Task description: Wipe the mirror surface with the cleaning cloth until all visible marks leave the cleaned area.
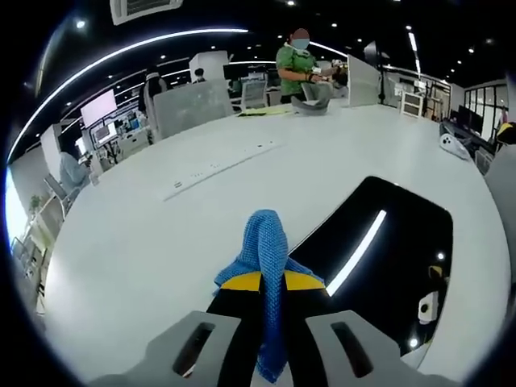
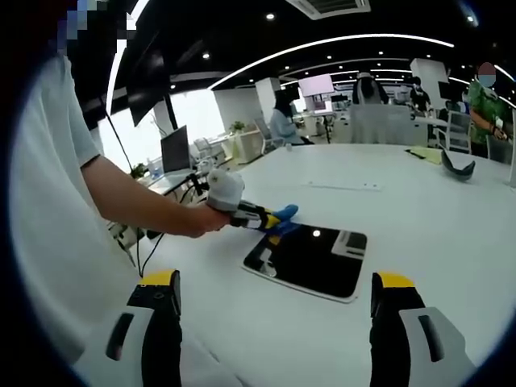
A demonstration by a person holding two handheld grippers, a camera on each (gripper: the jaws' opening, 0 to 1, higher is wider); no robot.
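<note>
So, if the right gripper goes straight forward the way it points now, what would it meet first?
Probably the mirror. It lies flat on the white table, ahead between the open jaws of the right gripper. Only bare table lies before it. The depth is hard to judge, so the gripper might pass above it.

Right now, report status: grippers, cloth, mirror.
Left gripper shut on blue cloth, at the mirror edge. Right gripper open, empty, held back. Mirror flat on white table; nothing on it.

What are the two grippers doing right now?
Left gripper: closed on the blue cloth, at the mirror.
Right gripper: open, holding nothing.
</note>
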